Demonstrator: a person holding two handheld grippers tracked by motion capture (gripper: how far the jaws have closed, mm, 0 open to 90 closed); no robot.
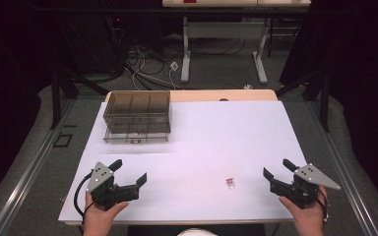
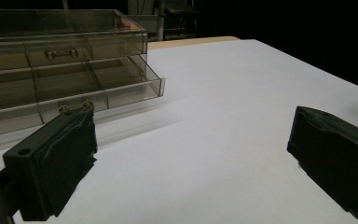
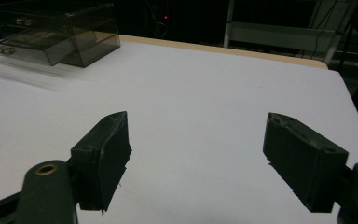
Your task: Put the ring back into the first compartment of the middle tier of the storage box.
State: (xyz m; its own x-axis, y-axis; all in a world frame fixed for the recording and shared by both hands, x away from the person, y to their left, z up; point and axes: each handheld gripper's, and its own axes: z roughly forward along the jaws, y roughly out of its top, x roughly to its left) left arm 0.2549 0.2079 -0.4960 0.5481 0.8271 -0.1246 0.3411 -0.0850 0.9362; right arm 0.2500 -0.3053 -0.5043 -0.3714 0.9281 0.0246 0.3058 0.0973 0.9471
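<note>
While both hands rest at the near edge of the white surface (image 1: 202,142), the left tool (image 1: 130,172) has its jaws spread wide with nothing between them, and the right tool (image 1: 278,169) likewise stands apart and empty. A small red-and-white piece (image 1: 230,181), too tiny to identify with confidence, lies on the surface between the two tools, nearer the right one. The smoky clear drawer box (image 1: 138,114) sits at the far left, its bottom drawer pulled out.
</note>
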